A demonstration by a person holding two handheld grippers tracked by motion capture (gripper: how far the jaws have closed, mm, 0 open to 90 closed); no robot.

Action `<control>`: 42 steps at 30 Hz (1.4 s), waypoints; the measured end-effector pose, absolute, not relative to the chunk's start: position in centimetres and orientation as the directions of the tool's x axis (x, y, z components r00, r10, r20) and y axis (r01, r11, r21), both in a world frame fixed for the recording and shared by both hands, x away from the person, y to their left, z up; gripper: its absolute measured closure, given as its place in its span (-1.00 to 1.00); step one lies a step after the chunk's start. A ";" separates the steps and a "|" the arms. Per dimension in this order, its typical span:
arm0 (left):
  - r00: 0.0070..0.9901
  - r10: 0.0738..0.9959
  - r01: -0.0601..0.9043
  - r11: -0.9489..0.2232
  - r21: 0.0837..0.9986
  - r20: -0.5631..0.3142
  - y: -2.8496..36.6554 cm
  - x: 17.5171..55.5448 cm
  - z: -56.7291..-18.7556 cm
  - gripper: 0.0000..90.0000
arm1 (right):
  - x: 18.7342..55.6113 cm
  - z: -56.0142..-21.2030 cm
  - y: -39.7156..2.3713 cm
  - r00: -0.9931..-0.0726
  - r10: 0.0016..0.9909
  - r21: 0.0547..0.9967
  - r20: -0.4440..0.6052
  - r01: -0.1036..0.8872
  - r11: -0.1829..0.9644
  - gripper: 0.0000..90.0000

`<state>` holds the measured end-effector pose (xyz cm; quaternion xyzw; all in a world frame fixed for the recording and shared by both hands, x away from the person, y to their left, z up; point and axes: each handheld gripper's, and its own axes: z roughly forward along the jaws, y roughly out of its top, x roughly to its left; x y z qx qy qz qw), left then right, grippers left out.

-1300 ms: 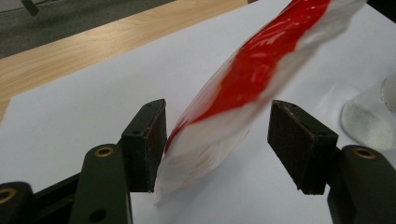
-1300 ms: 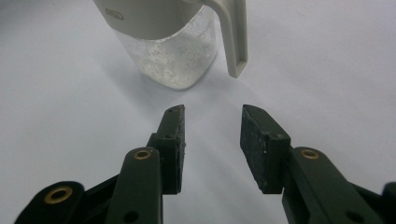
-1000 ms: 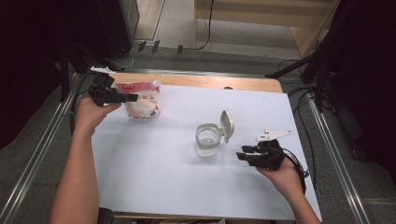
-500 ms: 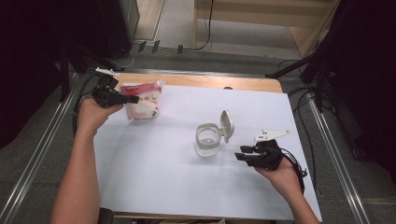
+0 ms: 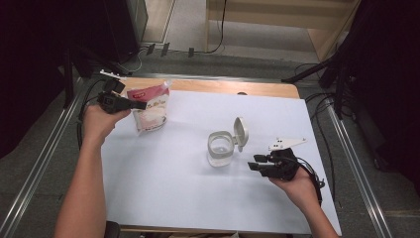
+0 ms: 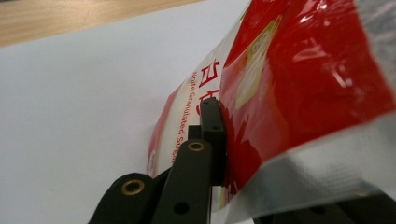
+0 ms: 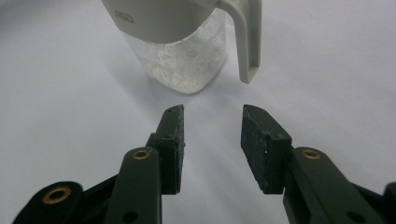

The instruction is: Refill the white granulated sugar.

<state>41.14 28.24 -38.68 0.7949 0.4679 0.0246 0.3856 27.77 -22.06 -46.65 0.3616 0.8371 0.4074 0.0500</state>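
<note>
A red and white bag of granulated sugar (image 5: 151, 111) stands at the back left of the white sheet (image 5: 173, 193). My left gripper (image 5: 141, 105) is shut on its upper edge. Its jaws have just been closing with the bag between them. In the left gripper view the near jaw presses on the red film of the bag (image 6: 303, 84), and the far jaw is hidden behind it. A clear jar (image 5: 219, 147) with its pale lid (image 5: 241, 133) flipped up stands mid-table. My right gripper (image 5: 253, 165) is open just right of the jar (image 7: 180, 51), nothing between its jaws (image 7: 212, 114).
The white sheet covers most of a wooden table, whose bare strip (image 5: 223, 88) shows at the back. Metal rails (image 5: 346, 148) run along both sides. Cables lie on the floor beyond the far edge.
The left gripper's jaws have closed on the top of the sugar bag, which now leans a little toward the hand. The right hand and the jar have stayed put.
</note>
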 end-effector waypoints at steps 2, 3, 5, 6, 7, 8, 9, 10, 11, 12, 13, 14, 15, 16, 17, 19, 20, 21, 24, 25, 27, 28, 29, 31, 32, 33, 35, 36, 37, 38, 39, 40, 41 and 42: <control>0.556 0.764 0.726 -0.254 0.639 -0.329 28.1 41.0 -38.4 1.00 | 27.8 -46.6 -22.0 -0.730 0.648 0.723 0.218 0.567 0.395 0.26; 0.555 0.763 0.724 -0.248 0.643 -0.332 28.2 40.9 -38.2 1.00 | 27.8 -46.5 -21.9 -0.725 0.652 0.722 0.222 0.572 0.390 0.25; 0.552 0.744 0.734 -0.219 0.643 -0.376 28.4 40.9 -38.1 1.00 | 27.8 -46.4 -21.7 -0.729 0.648 0.724 0.221 0.568 0.392 0.24; 0.550 0.738 0.738 -0.212 0.641 -0.390 28.4 40.8 -38.1 1.00 | 27.7 -46.4 -21.6 -0.730 0.646 0.723 0.224 0.568 0.392 0.23; 0.550 0.730 0.741 -0.202 0.640 -0.407 28.4 40.7 -38.0 1.00 | 27.7 -46.3 -21.5 -0.734 0.643 0.724 0.221 0.565 0.396 0.23; 0.550 0.730 0.741 -0.202 0.640 -0.407 28.4 40.7 -38.0 1.00 | 27.6 -46.3 -21.4 -0.739 0.637 0.729 0.219 0.558 0.397 0.22; 0.571 0.698 0.742 -0.214 0.636 -0.431 28.3 40.7 -37.8 1.00 | 27.5 -46.2 -21.3 -0.744 0.631 0.730 0.221 0.555 0.398 0.22; 0.571 0.698 0.742 -0.214 0.636 -0.431 28.3 40.7 -37.8 1.00 | 27.5 -46.2 -21.3 -0.744 0.631 0.730 0.221 0.555 0.398 0.22; 0.591 0.682 0.731 -0.228 0.643 -0.430 27.9 40.3 -37.5 1.00 | 27.3 -46.0 -21.0 -0.758 0.617 0.737 0.210 0.538 0.409 0.23; 0.596 0.682 0.727 -0.235 0.645 -0.423 27.7 40.1 -37.4 1.00 | 27.2 -45.9 -20.8 -0.766 0.610 0.742 0.204 0.527 0.414 0.23; 0.598 0.682 0.728 -0.242 0.641 -0.421 27.5 39.9 -37.2 1.00 | 27.1 -45.8 -20.6 -0.774 0.602 0.746 0.198 0.517 0.420 0.23; 0.598 0.682 0.728 -0.242 0.641 -0.421 27.5 39.9 -37.2 1.00 | 27.1 -45.8 -20.6 -0.774 0.602 0.746 0.198 0.517 0.420 0.23; 0.606 0.671 0.727 -0.249 0.640 -0.428 27.1 39.5 -36.9 1.00 | 26.9 -45.7 -20.2 -0.787 0.587 0.754 0.189 0.499 0.426 0.23; 0.606 0.672 0.726 -0.251 0.640 -0.424 26.9 39.3 -36.7 1.00 | 26.8 -45.5 -20.0 -0.792 0.581 0.755 0.187 0.494 0.430 0.23; 0.606 0.672 0.726 -0.251 0.640 -0.424 26.9 39.3 -36.7 1.00 | 26.7 -45.4 -19.8 -0.798 0.575 0.761 0.181 0.484 0.433 0.23; 0.615 0.665 0.719 -0.251 0.649 -0.425 26.3 38.6 -36.0 1.00 | 26.4 -45.2 -19.3 -0.806 0.563 0.763 0.182 0.477 0.436 0.22; 0.631 0.655 0.708 -0.266 0.654 -0.416 26.0 38.3 -35.8 1.00 | 26.3 -45.2 -19.1 -0.812 0.554 0.771 0.182 0.468 0.433 0.21; 0.637 0.654 0.701 -0.272 0.660 -0.408 25.8 38.1 -35.6 1.00 | 26.2 -45.1 -18.9 -0.818 0.546 0.772 0.180 0.462 0.437 0.21; 0.646 0.649 0.697 -0.285 0.658 -0.403 25.2 37.6 -35.2 1.00 | 25.7 -45.0 -18.1 -0.840 0.517 0.777 0.165 0.433 0.457 0.21; 0.646 0.644 0.700 -0.286 0.654 -0.410 24.8 37.3 -34.9 1.00 | 25.6 -45.0 -17.8 -0.849 0.504 0.778 0.160 0.423 0.465 0.21; 0.646 0.634 0.704 -0.278 0.654 -0.426 24.4 37.0 -34.6 1.00 | 25.4 -45.0 -17.3 -0.855 0.493 0.774 0.163 0.420 0.474 0.21; 0.647 0.627 0.704 -0.274 0.655 -0.434 24.3 36.9 -34.5 1.00 | 25.3 -45.0 -17.0 -0.861 0.484 0.776 0.159 0.412 0.478 0.21; 0.647 0.622 0.706 -0.270 0.655 -0.441 24.2 36.7 -34.4 1.00 | 25.2 -45.0 -16.7 -0.863 0.480 0.774 0.160 0.411 0.482 0.21; 0.649 0.619 0.706 -0.271 0.655 -0.443 24.0 36.4 -34.1 1.00 | 25.1 -45.1 -16.2 -0.871 0.466 0.775 0.156 0.400 0.489 0.21; 0.650 0.618 0.704 -0.272 0.656 -0.443 23.8 36.2 -34.0 1.00 | 25.0 -45.1 -15.9 -0.875 0.457 0.773 0.158 0.397 0.494 0.22; 0.655 0.619 0.698 -0.275 0.662 -0.433 23.7 36.0 -33.8 1.00 | 24.9 -45.2 -15.6 -0.878 0.451 0.773 0.159 0.395 0.496 0.22; 0.655 0.625 0.695 -0.278 0.664 -0.424 23.5 35.6 -33.6 1.00 | 24.7 -45.3 -15.0 -0.883 0.442 0.770 0.156 0.389 0.506 0.23; 0.655 0.625 0.695 -0.278 0.664 -0.424 23.5 35.6 -33.6 1.00 | 24.7 -45.3 -15.0 -0.883 0.442 0.770 0.156 0.389 0.506 0.23; 0.653 0.633 0.693 -0.278 0.665 -0.416 23.3 35.2 -33.3 1.00 | 24.5 -45.5 -14.4 -0.889 0.432 0.769 0.152 0.381 0.514 0.24; 0.653 0.633 0.693 -0.278 0.665 -0.416 23.3 35.2 -33.3 1.00 | 24.4 -45.5 -14.1 -0.896 0.418 0.772 0.153 0.372 0.515 0.24; 0.654 0.637 0.691 -0.281 0.666 -0.409 23.2 34.9 -33.1 1.00 | 24.4 -45.5 -13.9 -0.896 0.410 0.776 0.169 0.377 0.505 0.24; 0.654 0.637 0.691 -0.281 0.666 -0.409 23.2 34.9 -33.1 1.00 | 24.5 -45.5 -13.7 -0.897 0.400 0.779 0.191 0.386 0.494 0.24; 0.653 0.638 0.692 -0.283 0.664 -0.408 23.0 34.6 -33.0 1.00 | 24.5 -45.5 -13.5 -0.895 0.398 0.779 0.200 0.391 0.489 0.24; 0.653 0.638 0.692 -0.283 0.664 -0.408 23.0 34.6 -33.0 1.00 | 24.5 -45.5 -13.5 -0.895 0.398 0.779 0.200 0.391 0.489 0.24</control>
